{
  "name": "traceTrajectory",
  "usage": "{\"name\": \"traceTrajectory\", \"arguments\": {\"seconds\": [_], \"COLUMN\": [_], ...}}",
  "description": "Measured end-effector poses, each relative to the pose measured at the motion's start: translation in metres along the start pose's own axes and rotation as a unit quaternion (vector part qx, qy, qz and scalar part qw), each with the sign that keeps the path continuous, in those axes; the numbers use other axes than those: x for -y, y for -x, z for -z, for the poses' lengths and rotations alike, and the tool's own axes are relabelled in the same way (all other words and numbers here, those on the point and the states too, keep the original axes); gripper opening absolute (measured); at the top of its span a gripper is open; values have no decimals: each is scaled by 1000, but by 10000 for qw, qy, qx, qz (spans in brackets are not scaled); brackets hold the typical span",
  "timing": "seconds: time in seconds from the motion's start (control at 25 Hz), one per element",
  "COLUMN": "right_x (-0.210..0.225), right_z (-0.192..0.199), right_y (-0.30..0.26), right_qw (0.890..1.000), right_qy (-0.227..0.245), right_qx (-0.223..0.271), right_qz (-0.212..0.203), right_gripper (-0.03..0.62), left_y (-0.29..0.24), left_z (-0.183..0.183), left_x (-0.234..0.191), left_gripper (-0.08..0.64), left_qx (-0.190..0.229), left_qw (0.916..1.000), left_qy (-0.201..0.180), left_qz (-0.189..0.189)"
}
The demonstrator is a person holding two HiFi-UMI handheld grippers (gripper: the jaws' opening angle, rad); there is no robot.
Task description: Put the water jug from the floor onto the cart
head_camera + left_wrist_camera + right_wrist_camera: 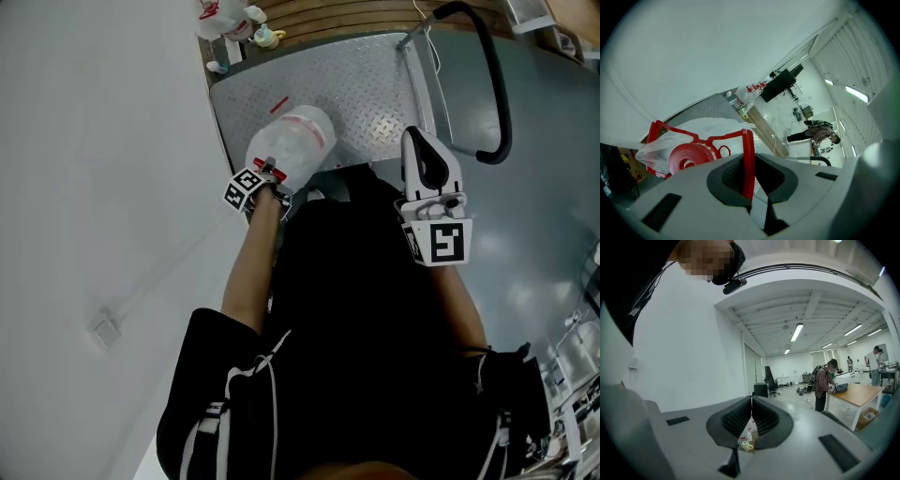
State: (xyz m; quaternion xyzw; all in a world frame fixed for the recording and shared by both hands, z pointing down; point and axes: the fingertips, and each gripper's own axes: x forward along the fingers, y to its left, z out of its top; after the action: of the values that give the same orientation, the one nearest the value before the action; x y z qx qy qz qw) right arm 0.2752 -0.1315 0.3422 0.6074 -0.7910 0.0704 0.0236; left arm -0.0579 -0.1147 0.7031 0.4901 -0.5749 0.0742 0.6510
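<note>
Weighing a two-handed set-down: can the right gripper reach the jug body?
Probably yes: right gripper sits beside the water jug, only bare cart deck between them; its fingers are shut.

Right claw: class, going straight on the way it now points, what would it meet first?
Way looks free: the right claw points into open room; perhaps the distant black cabinet, depth unclear.

The water jug (292, 141) is cloudy white, its cap (686, 159) and handle (749, 154) red — the cart (366, 84) grey diamond-plate, its push bar (500, 94) black.
</note>
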Motion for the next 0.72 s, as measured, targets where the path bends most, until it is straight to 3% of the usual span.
{"name": "traceTrajectory", "arguments": {"seconds": [0.24,0.48,0.72], "right_x": [36,59,70], "right_z": [5,9,12], "right_y": [-6,-3,2], "right_qw": [9998,9994,9992], "right_qy": [-1,14,-11], "right_qx": [-127,-213,-280], "right_qz": [180,278,270], "right_gripper": [18,18,18], "left_y": [-38,-84,-106], "left_z": [-2,7,22], "left_x": [38,86,108], "left_gripper": [49,49,49], "left_qx": [110,-75,-261], "left_qw": [9998,9977,9956], "left_qy": [-75,-661,-893], "left_qz": [-129,-104,134]}}
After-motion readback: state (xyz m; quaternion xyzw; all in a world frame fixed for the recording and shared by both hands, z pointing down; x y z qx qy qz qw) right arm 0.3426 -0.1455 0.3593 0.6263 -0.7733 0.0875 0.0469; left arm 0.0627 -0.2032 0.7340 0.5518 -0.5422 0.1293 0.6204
